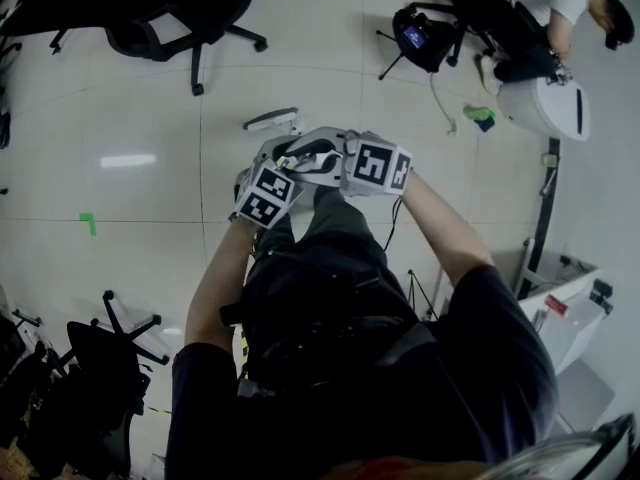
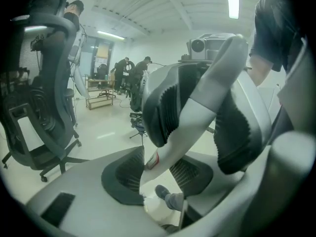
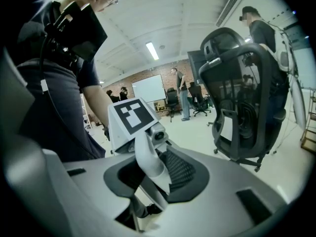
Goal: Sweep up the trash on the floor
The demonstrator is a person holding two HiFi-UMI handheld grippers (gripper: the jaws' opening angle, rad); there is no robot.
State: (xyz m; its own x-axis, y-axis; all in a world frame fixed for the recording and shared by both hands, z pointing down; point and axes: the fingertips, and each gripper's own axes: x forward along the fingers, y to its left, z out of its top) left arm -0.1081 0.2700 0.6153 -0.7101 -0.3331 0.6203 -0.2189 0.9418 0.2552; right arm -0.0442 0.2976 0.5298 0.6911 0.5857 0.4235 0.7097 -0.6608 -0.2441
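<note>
I hold both grippers close together in front of my chest, jaws crossed into each other. In the head view the left gripper (image 1: 312, 154) with its marker cube (image 1: 265, 198) meets the right gripper (image 1: 290, 160) and its cube (image 1: 378, 166) above the tiled floor. The left gripper (image 2: 157, 179) is open, and a white finger of the right gripper (image 2: 197, 112) passes between its dark pads. My right gripper (image 3: 150, 181) also stands open around a finger of the left gripper (image 3: 148, 157). A green and blue scrap (image 1: 480, 116) lies on the floor far right; a white flat object (image 1: 272, 120) lies just beyond the grippers.
Black office chairs stand at the top left (image 1: 190, 18) and bottom left (image 1: 100, 368). A seated person (image 1: 540, 8), a black tripod device (image 1: 425, 33) and a white bin (image 1: 545, 103) are at the top right. A green tape mark (image 1: 88, 223) is on the floor.
</note>
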